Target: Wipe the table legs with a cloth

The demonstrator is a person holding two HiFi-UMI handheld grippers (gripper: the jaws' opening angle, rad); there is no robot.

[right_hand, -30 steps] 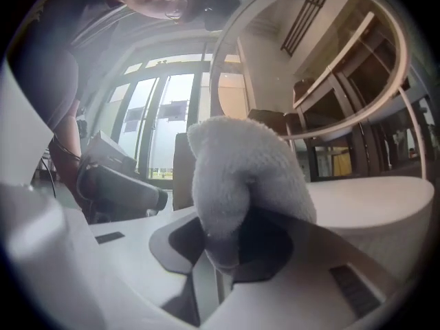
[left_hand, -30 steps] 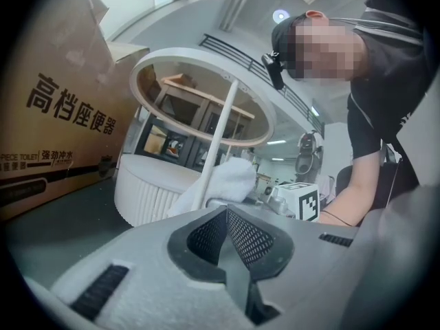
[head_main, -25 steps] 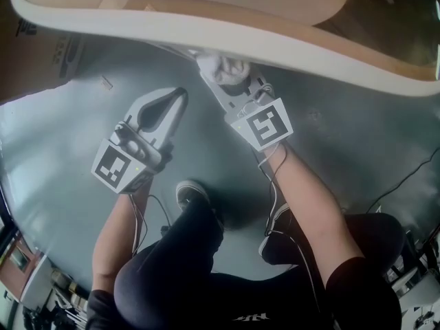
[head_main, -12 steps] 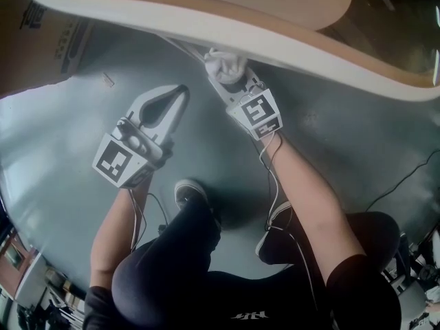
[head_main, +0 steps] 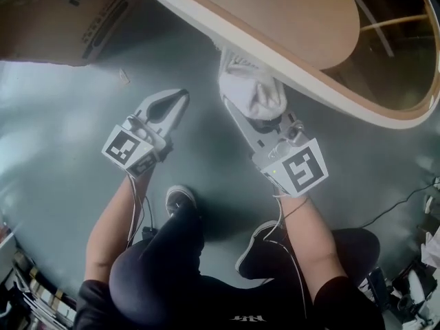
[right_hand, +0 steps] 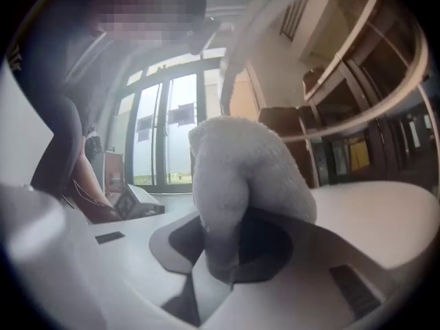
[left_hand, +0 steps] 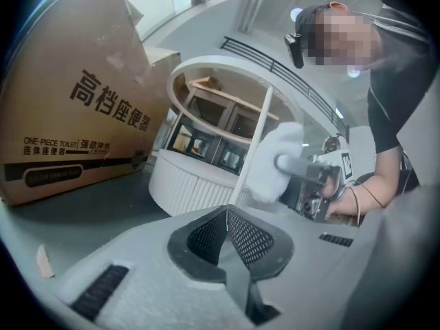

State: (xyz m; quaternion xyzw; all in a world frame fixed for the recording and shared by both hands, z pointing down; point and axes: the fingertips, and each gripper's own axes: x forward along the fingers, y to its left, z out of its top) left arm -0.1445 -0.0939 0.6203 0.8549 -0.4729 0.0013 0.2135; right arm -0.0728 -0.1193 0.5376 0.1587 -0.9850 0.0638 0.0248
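We hold the white cloth (head_main: pixel 251 92) in the right tongs (head_main: pixel 240 113), which are clamped on a bunched fold of it so that a thick wad stands out past the tips. The wad makes a soft pad that can be pushed against a thin post. It sits just under the near rim of the round worktop (head_main: pixel 323 93), and we are crouched low on the grey floor (head_main: pixel 55 136) to get in beneath that rim.

From the left gripper view the cloth (left_hand: pixel 278 158) lies against the right side of the slim white leg (left_hand: pixel 258 137), about halfway up. It looks to be touching, though we cannot be sure of it. We judge a wiping stroke along this leg to be in hand.

The left tongs (head_main: pixel 181 99) are closed with nothing between them, as their own view shows (left_hand: pixel 225 213). They hang to the left of the cloth, well apart from it and clear of the leg, out of the wiping hand's way. A cardboard box (head_main: pixel 62 16) stands at far left.
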